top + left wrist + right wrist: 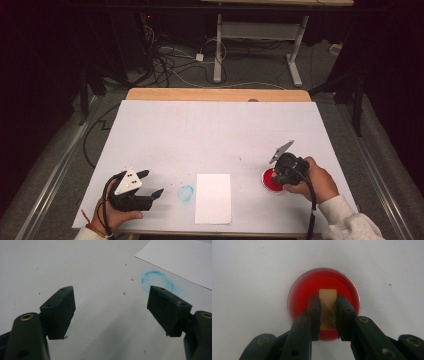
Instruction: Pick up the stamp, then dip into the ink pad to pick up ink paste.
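Note:
A round dish of red paint [269, 183] sits on the white table at the right. My right gripper [278, 176] points down into it, shut on a small tan block. In the right gripper view the tan block [327, 296] stands upright between the pads, its lower end over the red paint of the dish [303, 293]. My left gripper [152, 182] rests near the front left edge, open with nothing between its jaws. In the left gripper view the left gripper [111, 307] has blue smears on its fingertips [63, 302].
A white sheet of paper [213, 198] lies at the front centre, with a faint blue ring stain [186, 193] just left of it. The blue ring stain [146, 281] and the paper corner [185, 257] lie ahead of the left jaws. Cables and a desk frame stand beyond the table.

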Demonstrator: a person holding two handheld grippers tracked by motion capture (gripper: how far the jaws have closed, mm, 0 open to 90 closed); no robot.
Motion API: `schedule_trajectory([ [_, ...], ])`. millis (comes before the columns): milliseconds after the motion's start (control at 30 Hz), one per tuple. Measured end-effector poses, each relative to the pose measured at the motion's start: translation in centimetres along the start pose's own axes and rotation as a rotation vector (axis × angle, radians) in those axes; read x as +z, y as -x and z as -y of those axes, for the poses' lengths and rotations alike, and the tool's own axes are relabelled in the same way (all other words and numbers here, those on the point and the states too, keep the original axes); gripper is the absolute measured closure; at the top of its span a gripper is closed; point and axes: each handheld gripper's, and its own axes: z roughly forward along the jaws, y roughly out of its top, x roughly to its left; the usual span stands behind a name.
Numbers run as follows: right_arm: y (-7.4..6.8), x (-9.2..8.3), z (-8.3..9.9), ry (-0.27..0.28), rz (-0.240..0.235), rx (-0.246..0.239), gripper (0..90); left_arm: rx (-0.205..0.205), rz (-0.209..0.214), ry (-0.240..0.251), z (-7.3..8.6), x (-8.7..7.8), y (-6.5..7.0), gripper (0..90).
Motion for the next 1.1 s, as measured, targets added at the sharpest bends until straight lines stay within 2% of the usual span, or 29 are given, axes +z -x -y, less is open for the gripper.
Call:
schedule_trajectory([
  [133, -0.14, 0.15, -0.05, -0.009, 0.005, -0.002, 76.4, 0.004, 0.000, -0.003, -0.01, 0.00, 0.02, 21.9],
  [433, -0.10, 0.22, 0.26, 0.010, 0.003, 0.010, 76.4, 0.005, 0.003, -0.004, 0.07, -0.16, 0.22, 21.9],
  [633, -0.27, 0.25, 0.09, -0.003, 0.014, 0.000, 76.5, -0.003, -0.003, 0.003, 0.11, -0.21, 0.10, 21.9],
  [833, -0.12, 0.32, 0.18, 0.003, 0.005, 0.005, 76.5, -0.002, -0.010, -0.002, 0.21, -0.37, 0.31, 21.9],
  [967, -0.18, 0.30, 0.05, -0.004, 0.008, -0.004, 76.5, -0.005, -0.013, -0.001, 0.21, -0.55, 0.31, 21.9],
  [1033, 0.07, 0.14, 0.07, -0.002, -0.007, 0.000, 76.4, 0.004, -0.019, -0.002, 0.12, -0.59, 0.42, 21.9],
  [1100, -0.04, -0.27, -0.10, -0.011, 0.007, -0.017, 76.3, 0.007, -0.021, -0.013, 0.13, -0.54, 0.49, 21.9],
])
